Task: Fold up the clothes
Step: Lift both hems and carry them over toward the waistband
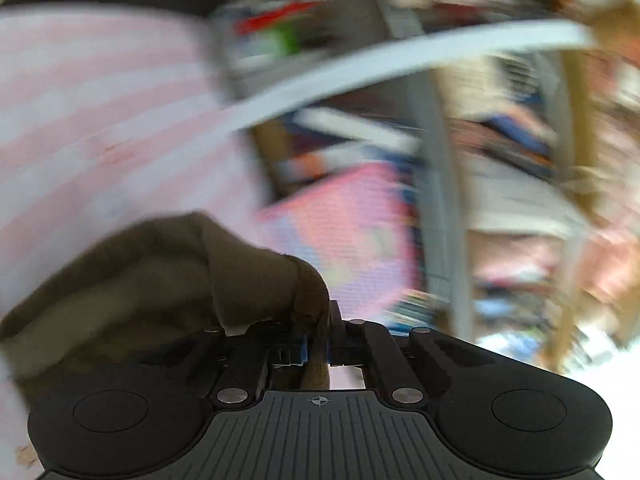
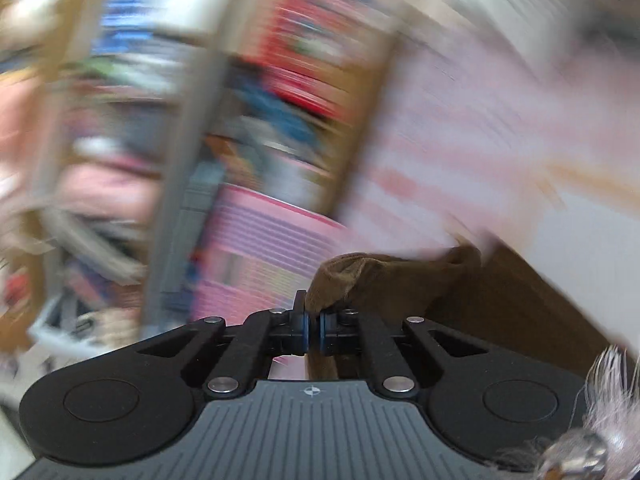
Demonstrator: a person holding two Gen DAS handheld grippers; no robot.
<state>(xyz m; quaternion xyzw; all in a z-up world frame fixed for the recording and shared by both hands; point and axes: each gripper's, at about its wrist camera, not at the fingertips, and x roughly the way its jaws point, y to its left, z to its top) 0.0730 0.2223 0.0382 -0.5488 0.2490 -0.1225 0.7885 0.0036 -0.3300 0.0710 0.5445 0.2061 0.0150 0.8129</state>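
A brown garment (image 1: 160, 276) is held up by both grippers. My left gripper (image 1: 318, 344) is shut on one edge of it; the cloth bunches to the left of the fingers. My right gripper (image 2: 314, 330) is shut on another edge of the brown garment (image 2: 400, 280), which stretches away to the right. Both views are heavily blurred by motion. A pink and white striped cloth (image 1: 88, 120) lies behind the garment; it also shows in the right wrist view (image 2: 460, 140).
Blurred shelves with colourful items (image 1: 500, 160) fill the background, also in the right wrist view (image 2: 248, 120). A pale curved edge (image 1: 400, 68) crosses the left wrist view. A pink patterned item (image 1: 348, 232) sits ahead. A furry grey tuft (image 2: 608, 392) shows at lower right.
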